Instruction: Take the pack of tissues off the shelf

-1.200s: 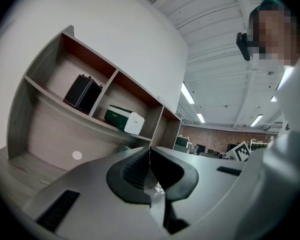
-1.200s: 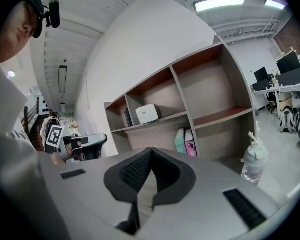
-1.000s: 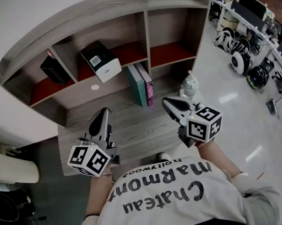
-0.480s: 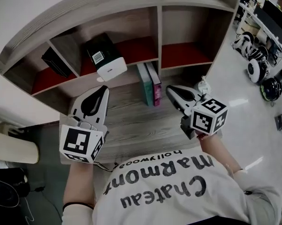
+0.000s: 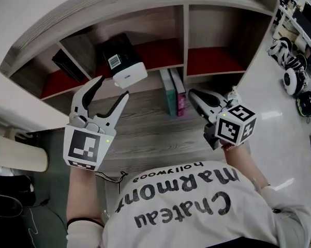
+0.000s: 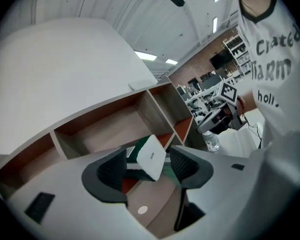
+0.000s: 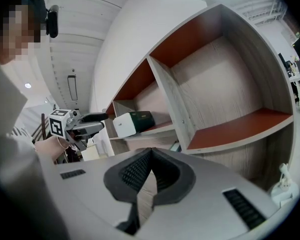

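Observation:
The pack of tissues (image 5: 123,61), dark with a white end, lies tilted in the middle upper compartment of the wooden shelf (image 5: 145,19), its white end jutting past the ledge. My left gripper (image 5: 112,88) hangs just below and in front of it. Its jaws have just been opening and stand wide, with nothing between them. In the left gripper view the pack (image 6: 150,156) shows ahead in the gap of the left gripper (image 6: 147,173), apart from the pads. My right gripper (image 5: 198,98) is shut and empty, level with the lower shelf at the right. From the right gripper (image 7: 150,154) the pack (image 7: 132,123) is far left.
A teal and a pink book (image 5: 173,91) stand on the lower board. A black box (image 5: 67,65) leans in the left compartment. A water bottle (image 5: 233,93) stands by my right gripper. A cream cylinder (image 5: 18,156) is on the floor at left, desks with gear (image 5: 300,61) at right.
My left gripper rose toward the pack, rolled over, and its jaws went from shut to wide open. My right gripper shifted a little toward the shelf, still shut.

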Action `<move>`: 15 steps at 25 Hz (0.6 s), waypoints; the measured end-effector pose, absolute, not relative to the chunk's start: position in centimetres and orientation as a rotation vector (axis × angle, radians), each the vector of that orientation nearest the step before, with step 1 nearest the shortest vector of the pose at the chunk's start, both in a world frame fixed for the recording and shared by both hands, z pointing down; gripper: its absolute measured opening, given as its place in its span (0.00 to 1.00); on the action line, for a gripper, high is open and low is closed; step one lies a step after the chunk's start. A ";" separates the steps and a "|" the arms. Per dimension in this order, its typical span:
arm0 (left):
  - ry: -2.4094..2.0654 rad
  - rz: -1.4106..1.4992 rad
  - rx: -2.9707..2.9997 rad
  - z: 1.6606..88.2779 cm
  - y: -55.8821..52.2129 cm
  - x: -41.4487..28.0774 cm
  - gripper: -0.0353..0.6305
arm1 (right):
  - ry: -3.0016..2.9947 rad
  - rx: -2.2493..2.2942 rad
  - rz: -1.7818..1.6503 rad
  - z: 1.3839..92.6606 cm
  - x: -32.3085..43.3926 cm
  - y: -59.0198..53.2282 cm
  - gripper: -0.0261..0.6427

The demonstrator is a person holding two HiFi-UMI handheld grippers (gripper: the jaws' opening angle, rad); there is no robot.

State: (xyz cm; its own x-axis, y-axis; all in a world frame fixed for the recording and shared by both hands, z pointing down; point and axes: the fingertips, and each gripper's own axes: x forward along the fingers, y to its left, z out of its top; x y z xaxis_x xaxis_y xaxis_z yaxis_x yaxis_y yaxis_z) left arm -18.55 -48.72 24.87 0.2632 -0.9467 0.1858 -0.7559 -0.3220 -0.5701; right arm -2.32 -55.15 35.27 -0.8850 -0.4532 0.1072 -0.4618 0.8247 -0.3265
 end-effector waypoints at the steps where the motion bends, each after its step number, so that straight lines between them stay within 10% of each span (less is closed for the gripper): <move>1: 1.520 -0.761 -2.147 25.2 -49.2 -18.6 0.47 | -2.978 0.746 0.549 35.3 -2.3 -55.2 0.05; 15: 1.246 -1.212 -1.730 28.9 -52.9 -19.0 0.56 | -2.971 0.787 0.598 36.0 -1.0 -56.0 0.05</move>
State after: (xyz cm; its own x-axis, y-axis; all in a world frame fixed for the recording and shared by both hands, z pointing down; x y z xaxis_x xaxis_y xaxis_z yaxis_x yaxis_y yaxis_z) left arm -18.98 -52.87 28.91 0.1100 -0.9493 0.2944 -0.3211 -0.3143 -0.8934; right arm -0.96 -56.02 35.97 -0.8737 -0.4747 0.1061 -0.4788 0.8008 -0.3598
